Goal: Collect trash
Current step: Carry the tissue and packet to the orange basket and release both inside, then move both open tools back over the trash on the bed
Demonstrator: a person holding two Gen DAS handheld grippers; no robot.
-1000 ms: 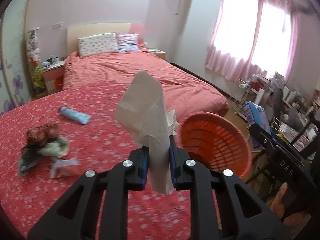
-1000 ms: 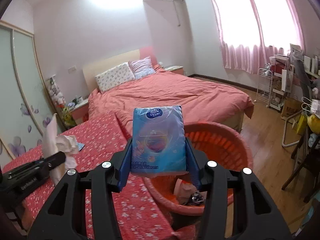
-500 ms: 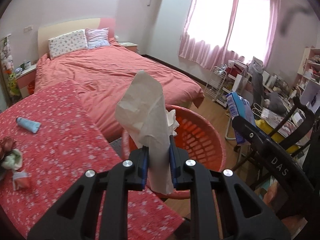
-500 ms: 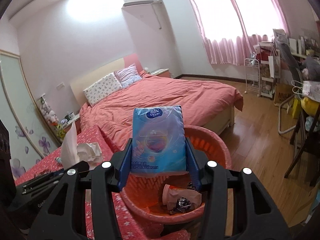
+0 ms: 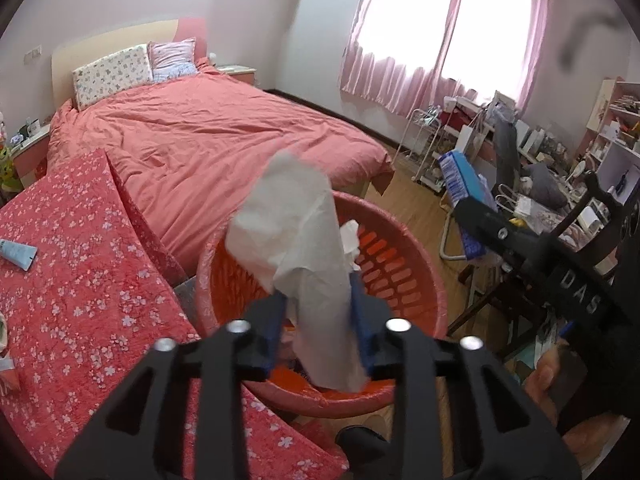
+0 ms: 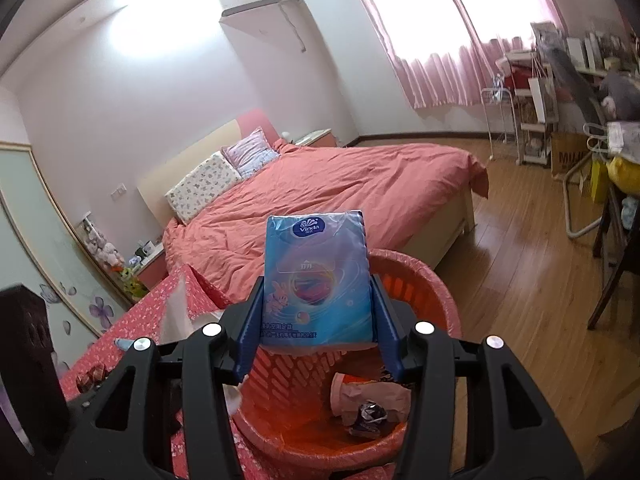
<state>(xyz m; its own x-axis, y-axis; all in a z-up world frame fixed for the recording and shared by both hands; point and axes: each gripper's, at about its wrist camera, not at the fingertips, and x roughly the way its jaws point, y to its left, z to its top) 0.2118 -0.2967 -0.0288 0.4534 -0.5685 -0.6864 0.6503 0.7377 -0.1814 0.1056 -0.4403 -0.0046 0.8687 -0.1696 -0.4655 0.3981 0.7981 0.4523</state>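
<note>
A crumpled white tissue (image 5: pixel 296 220) stands between the jaws of my left gripper (image 5: pixel 318 320), which are opening. It leans on the right pad with a gap at the left pad, right over the orange basket (image 5: pixel 384 268). My right gripper (image 6: pixel 316 320) is shut on a blue tissue pack (image 6: pixel 316 268), held upright above the near rim of the same basket (image 6: pixel 432 292). A pink cup and a crushed wrapper (image 6: pixel 368 404) lie on the basket's bottom. In the left wrist view the right gripper and its blue pack (image 5: pixel 464 184) show at the right.
The basket sits between a table with a red floral cloth (image 5: pixel 88 280) and a bed with a pink cover (image 5: pixel 208 136). A blue tube (image 5: pixel 18 254) lies on the cloth. A cluttered desk, a chair and a wire rack (image 5: pixel 432 144) stand at the right on wood floor.
Both grippers have swung from over the floral cloth to above the orange basket. The left jaws have widened and the tissue has come loose, tilting to the left.
</note>
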